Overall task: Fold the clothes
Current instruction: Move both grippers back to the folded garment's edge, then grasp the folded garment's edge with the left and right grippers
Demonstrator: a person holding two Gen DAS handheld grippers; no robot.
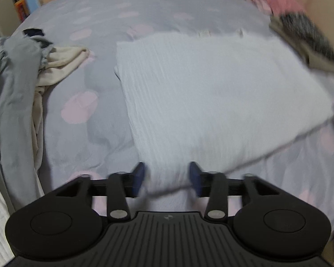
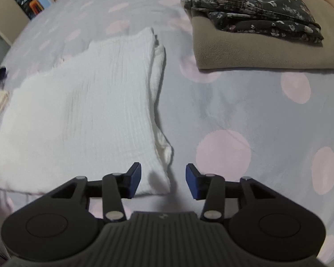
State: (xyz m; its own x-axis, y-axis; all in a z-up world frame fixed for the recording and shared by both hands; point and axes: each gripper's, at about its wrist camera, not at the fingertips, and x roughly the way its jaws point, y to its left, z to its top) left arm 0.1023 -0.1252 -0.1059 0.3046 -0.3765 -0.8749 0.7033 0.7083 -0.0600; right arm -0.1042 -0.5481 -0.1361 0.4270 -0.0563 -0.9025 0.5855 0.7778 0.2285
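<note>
Folded white garment [image 1: 211,93] lies flat on the polka-dot bed [image 1: 82,133], its near edge toward both tongs. Left tongs [image 1: 167,176] are spread with the garment's near edge between the pads, grip unclear in the blur; right tongs [image 2: 163,181] gape over its near right corner, holding nothing. Folded floral piece [image 2: 256,6] sits on a tan one [image 2: 256,53] toward the far right edge; unfolded clothes [image 1: 22,84] heap at the left edge.
</note>
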